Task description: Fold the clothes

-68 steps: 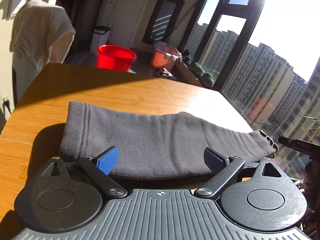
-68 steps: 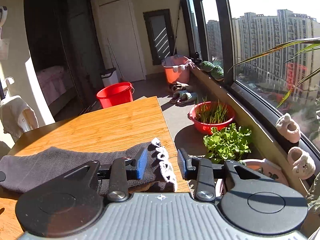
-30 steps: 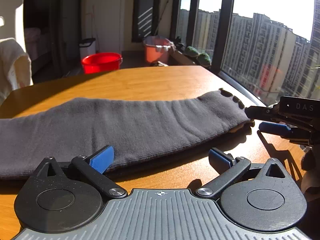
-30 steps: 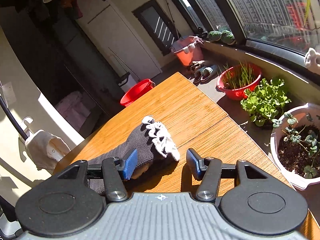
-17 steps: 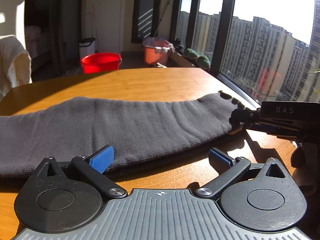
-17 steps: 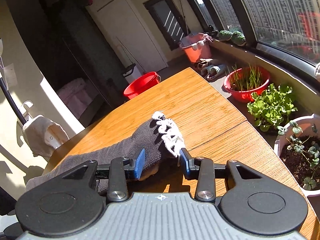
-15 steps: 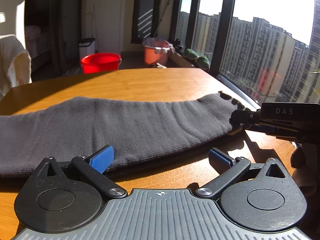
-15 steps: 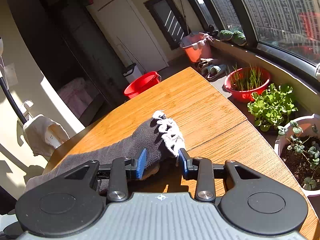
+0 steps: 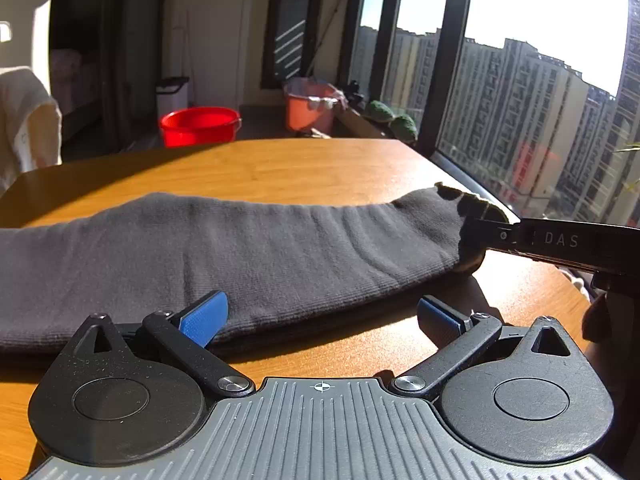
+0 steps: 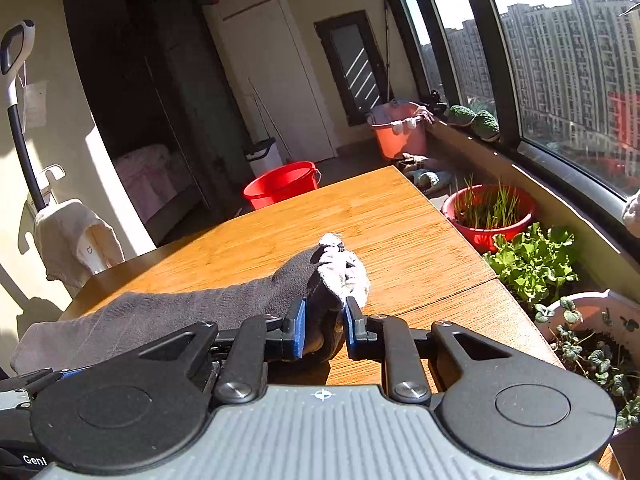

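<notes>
A long dark grey knitted garment (image 9: 240, 252) lies stretched across the wooden table (image 9: 280, 164). Its right end carries a pale frilled trim (image 10: 344, 272). My right gripper (image 10: 323, 326) is shut on that trimmed end of the grey garment (image 10: 160, 312), lifting it a little off the wood. In the left wrist view the right gripper (image 9: 476, 236) comes in from the right edge, clamped on the garment's tip. My left gripper (image 9: 320, 316) stands open at the garment's near edge, its left blue pad over the cloth and its right pad over bare wood.
Beyond the table (image 10: 380, 224) stand a red bucket (image 9: 200, 125) and an orange tub (image 9: 312, 106). Potted plants (image 10: 532, 256) line the floor below the table's right edge, under the window. A white cloth (image 10: 76, 240) hangs at the left wall.
My right gripper has closed on the garment's trimmed end and raised it slightly. My left gripper has stayed open at the near edge.
</notes>
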Motion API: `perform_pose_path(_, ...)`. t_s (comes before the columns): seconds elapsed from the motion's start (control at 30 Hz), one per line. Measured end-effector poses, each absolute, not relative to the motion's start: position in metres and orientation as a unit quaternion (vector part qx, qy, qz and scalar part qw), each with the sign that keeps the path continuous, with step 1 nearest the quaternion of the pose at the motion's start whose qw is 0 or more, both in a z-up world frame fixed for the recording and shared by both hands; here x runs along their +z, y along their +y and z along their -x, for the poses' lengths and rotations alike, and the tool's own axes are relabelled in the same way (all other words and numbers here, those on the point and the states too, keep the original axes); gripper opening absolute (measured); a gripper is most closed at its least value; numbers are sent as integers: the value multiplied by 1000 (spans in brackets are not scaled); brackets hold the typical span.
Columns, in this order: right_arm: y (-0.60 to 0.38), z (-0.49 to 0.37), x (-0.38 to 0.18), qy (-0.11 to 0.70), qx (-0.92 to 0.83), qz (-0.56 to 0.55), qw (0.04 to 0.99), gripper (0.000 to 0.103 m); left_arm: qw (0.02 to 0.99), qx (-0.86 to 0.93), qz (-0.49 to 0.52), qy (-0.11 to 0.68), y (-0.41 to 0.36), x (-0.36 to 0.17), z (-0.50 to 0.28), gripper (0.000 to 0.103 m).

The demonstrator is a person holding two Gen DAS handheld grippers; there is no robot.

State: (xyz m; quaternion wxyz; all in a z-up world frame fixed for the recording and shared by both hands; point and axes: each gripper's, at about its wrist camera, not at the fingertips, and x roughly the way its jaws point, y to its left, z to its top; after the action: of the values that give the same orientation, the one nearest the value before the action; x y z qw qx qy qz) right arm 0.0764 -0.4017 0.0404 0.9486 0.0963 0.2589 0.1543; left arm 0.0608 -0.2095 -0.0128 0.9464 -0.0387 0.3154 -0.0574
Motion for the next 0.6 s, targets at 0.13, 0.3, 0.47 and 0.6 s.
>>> perform_pose_path(0.13, -372, -63, 50, 222, 185, 51, 956, 16, 937, -77, 75, 331, -198, -2, -67, 103)
perform_pose_path(0.3, -339, -51, 56, 191, 223, 185, 938, 16, 918, -127, 171, 335, -181, 32, -100, 103)
perform_pose_path(0.47, -318, -41, 58, 170, 247, 246, 922, 16, 926, -135, 85, 341, -219, 41, -136, 66)
perform_pose_path(0.6, -342, -50, 71, 198, 246, 165, 935, 17, 921, -115, 61, 367, -228, 20, -155, 51)
